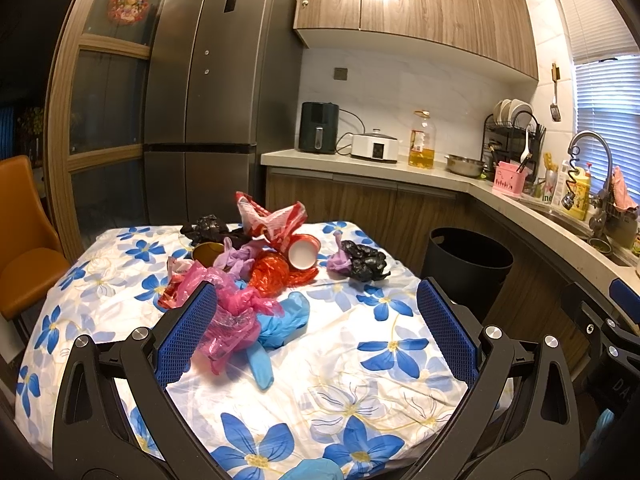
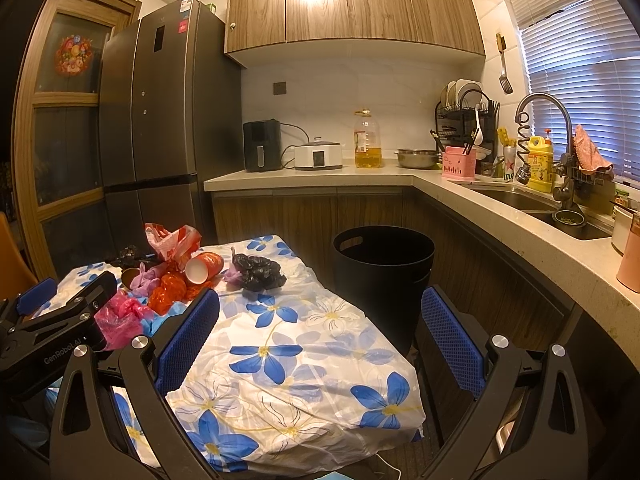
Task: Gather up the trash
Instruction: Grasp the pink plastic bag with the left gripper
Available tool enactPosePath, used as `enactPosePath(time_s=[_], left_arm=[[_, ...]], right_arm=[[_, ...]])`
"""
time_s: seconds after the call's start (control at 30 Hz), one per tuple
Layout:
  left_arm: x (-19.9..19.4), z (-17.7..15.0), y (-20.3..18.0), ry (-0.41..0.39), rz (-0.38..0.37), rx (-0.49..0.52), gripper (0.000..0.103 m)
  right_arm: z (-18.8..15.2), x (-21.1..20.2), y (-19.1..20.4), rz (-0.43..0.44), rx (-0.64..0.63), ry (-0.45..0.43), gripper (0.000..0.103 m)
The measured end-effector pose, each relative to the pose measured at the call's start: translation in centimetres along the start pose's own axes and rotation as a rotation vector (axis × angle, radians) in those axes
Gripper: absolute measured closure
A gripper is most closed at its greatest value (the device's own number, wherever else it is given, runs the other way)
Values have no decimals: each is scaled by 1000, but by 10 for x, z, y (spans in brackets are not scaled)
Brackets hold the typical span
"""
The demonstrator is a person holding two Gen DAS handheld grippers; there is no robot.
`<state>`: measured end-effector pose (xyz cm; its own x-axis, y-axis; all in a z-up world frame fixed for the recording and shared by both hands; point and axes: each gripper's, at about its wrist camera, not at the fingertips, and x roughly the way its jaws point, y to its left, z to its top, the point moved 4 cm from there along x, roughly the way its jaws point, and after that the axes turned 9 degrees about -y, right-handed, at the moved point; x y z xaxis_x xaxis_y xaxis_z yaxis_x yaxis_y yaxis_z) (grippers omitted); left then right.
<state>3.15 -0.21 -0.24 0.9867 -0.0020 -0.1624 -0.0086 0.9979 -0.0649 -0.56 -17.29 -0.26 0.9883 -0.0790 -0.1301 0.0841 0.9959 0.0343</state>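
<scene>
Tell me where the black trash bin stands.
The black trash bin stands on the floor beyond the table's right edge, in front of the wooden counter cabinets; both views show it.

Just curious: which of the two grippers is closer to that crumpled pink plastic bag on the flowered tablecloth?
Left. The left gripper hangs open right at the crumpled pink plastic bag; the right gripper is off to the bag's right, toward the black bin.

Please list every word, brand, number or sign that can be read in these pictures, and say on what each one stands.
"GenRobot.AI": on the body of the left tool, in the right wrist view.
"DA": partial letters on the right tool, in the left wrist view.
Fridge stickers, oil bottle label, yellow bottle label, red bag print: too blurred.
</scene>
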Motion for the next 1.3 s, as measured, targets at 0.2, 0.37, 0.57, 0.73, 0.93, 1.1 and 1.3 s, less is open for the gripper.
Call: enactPosePath(time_s=[0.2, 0.37, 0.57, 0.73, 0.93, 1.1, 1.3], left_arm=[[0, 0, 0, 0, 0, 0, 5], [0, 0, 1, 1, 0, -1, 5], [0, 0, 3, 0, 4, -2, 5], [1, -4, 17, -9, 30, -12, 5], [7, -23, 49, -35, 96, -28, 8], [18, -38, 78, -32, 175, -50, 16], [42, -58, 97, -1, 209, -63, 21]], right_arm=[[0, 1, 0, 1, 1, 2, 5], [-1, 2, 2, 2, 4, 8, 5], [-2, 4, 3, 5, 2, 9, 5], [-5, 14, 4, 27, 9, 17, 5], [-16, 31, 11, 80, 15, 30, 5], [-29, 52, 20, 133, 24, 49, 5], [-44, 72, 35, 199, 28, 74, 8]])
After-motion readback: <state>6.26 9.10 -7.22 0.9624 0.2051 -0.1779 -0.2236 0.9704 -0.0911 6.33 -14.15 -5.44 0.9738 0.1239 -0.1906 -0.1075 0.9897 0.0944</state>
